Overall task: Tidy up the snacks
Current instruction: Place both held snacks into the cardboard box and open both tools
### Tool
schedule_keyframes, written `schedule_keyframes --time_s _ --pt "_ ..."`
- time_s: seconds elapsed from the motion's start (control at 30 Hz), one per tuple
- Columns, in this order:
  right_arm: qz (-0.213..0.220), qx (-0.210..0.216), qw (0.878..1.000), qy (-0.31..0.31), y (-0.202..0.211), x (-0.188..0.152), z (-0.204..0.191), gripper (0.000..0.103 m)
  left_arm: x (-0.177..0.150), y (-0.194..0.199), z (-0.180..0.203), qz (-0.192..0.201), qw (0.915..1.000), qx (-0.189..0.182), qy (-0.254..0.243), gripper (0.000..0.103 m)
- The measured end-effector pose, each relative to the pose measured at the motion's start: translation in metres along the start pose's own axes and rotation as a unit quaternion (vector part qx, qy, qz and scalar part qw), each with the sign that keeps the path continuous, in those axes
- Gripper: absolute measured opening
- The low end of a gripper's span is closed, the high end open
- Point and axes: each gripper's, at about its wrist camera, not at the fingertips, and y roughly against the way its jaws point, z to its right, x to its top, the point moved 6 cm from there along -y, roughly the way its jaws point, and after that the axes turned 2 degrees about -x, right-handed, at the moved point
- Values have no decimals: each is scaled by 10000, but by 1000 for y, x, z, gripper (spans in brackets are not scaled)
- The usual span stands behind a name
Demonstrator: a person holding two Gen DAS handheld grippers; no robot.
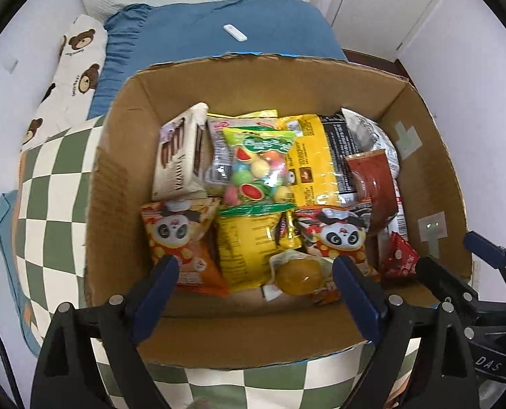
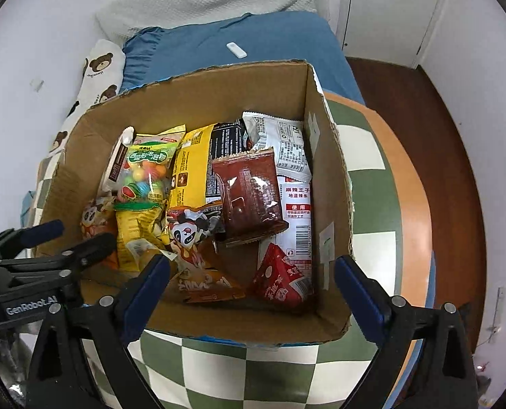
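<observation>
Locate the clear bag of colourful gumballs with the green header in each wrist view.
Left wrist: gumball bag centre of the cardboard box, upper middle.
Right wrist: gumball bag left of centre, near the box's left wall.
Shared landmark: white remote on the blue bedding.

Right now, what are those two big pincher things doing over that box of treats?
A person is sorting snacks with a gripper in each hand. Both the left gripper and the right gripper hang open over the cardboard box, holding nothing. The box sits on a checkered cushion and is full already: a gumball bag, panda snack packs, a yellow packet and a red triangular packet.
</observation>
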Motion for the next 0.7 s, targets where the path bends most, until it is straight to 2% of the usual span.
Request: schedule_keyframes --time_s 0.3,0.5,0.7 --pt "352 -105 9993 17 25 -5 -5 100 -10 23 -9 354 9993 20 117 92" --pt "857 -148 9962 91 66 -17 -10 100 -27 60 -10 890 9958 188 104 93" --pt "1368 -128 9904 140 117 -42 -13 100 -57 111 -9 1502 9882 289 86 93"
